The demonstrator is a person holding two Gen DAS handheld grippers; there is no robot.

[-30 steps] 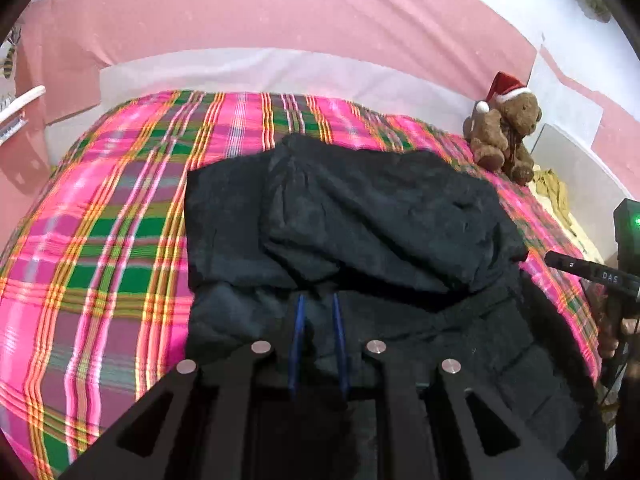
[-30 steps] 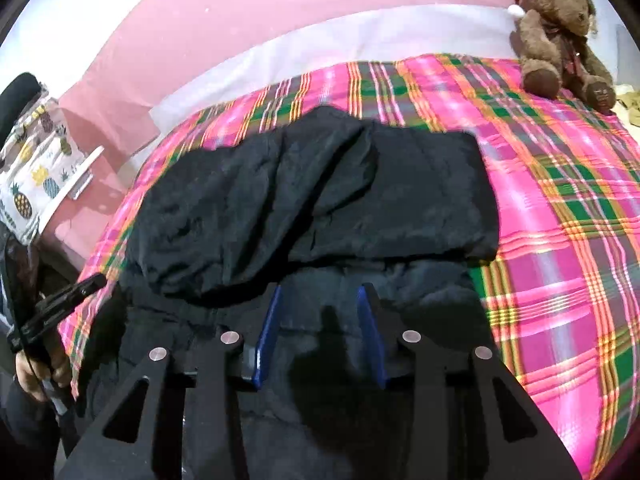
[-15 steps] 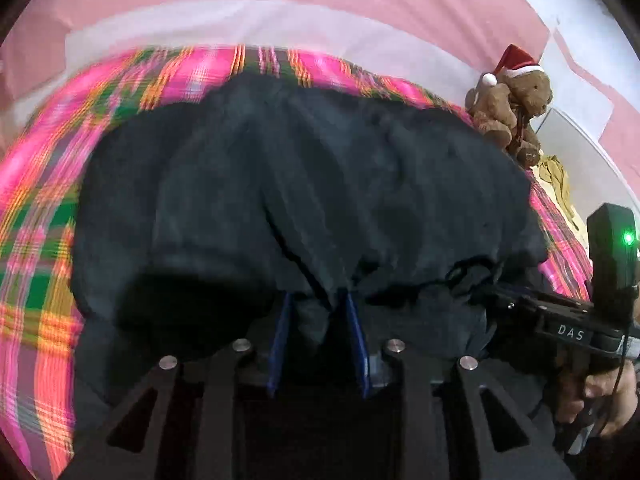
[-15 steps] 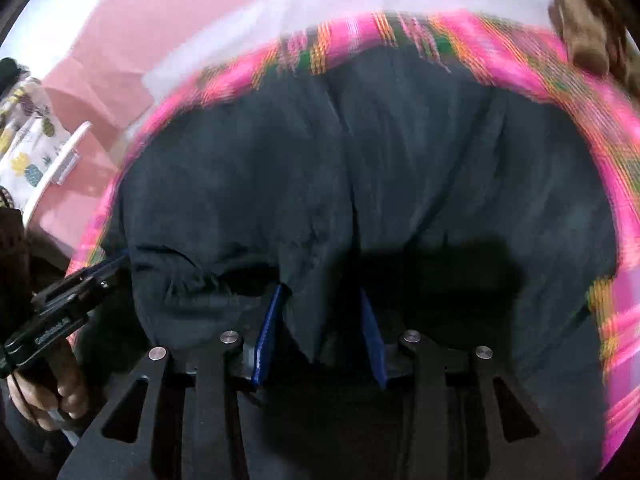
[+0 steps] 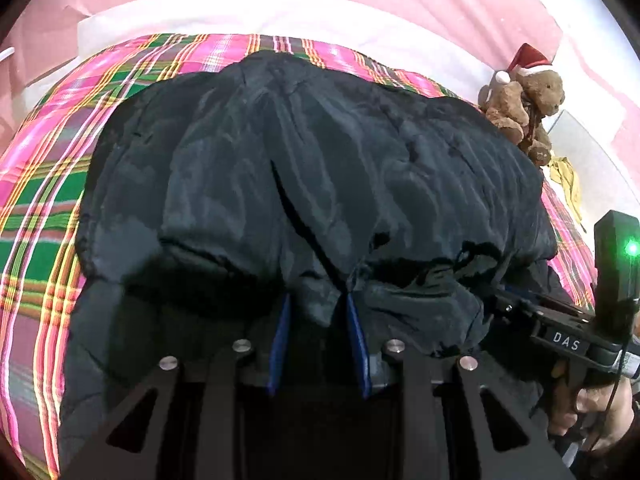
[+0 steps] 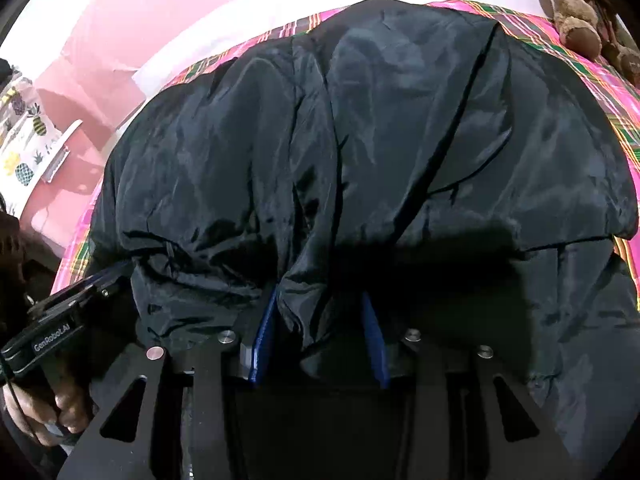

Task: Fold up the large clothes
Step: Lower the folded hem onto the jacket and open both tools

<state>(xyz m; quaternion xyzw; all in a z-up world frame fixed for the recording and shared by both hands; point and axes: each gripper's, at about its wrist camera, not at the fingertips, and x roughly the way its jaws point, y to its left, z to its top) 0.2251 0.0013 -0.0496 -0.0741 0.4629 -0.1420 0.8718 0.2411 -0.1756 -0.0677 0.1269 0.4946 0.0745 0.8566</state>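
Note:
A black puffy jacket [image 5: 320, 160] [image 6: 400, 120] lies on the plaid bedspread [image 5: 40, 240], its upper part folded over the lower part. My left gripper [image 5: 317, 298] is low at the near rim of that folded layer. Its blue pads [image 5: 280, 332] stand apart with a bunch of jacket cloth between them. My right gripper [image 6: 319, 292] is at the same rim further right, also apart, with a gathered fold between its pads [image 6: 262, 340]. I see no firm pinch from either. Each view shows the other tool's black body [image 5: 560, 336] [image 6: 60, 332] in a hand.
A teddy bear with a red hat [image 5: 524, 108] [image 6: 572, 20] sits at the bed's far right corner. A white band [image 5: 280, 12] and a pink wall lie beyond. Yellow cloth [image 5: 568, 176] lies right of the bed, pineapple-print fabric [image 6: 24, 152] on the left.
Both grippers have come down and forward from above the jacket's lower part to the folded layer's near rim. The left pads stand wider apart, and cloth now sits between both pairs.

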